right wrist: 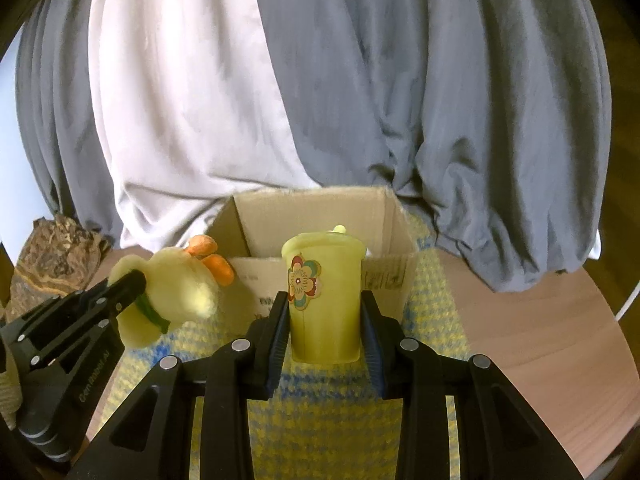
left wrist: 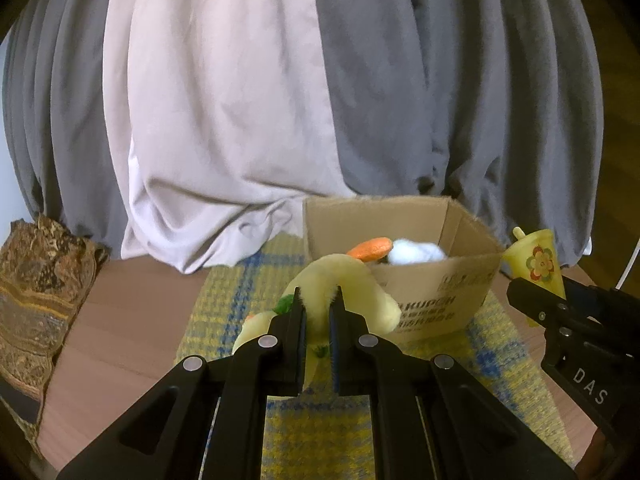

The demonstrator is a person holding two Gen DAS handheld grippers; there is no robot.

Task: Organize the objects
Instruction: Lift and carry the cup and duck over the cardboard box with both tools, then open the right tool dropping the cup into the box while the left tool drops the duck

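Observation:
My left gripper is shut on a yellow plush duck with an orange beak and holds it just in front of an open cardboard box; the duck and the left gripper also show in the right wrist view. My right gripper is shut on a yellow lidded cup with a flower sticker, upright, just before the box. The cup appears right of the box in the left wrist view. Something white lies inside the box.
The box stands on a yellow and blue woven mat on a wooden table. Grey and pale draped fabric hangs behind. A brown patterned cloth lies at the table's left edge. A white cable runs at the right.

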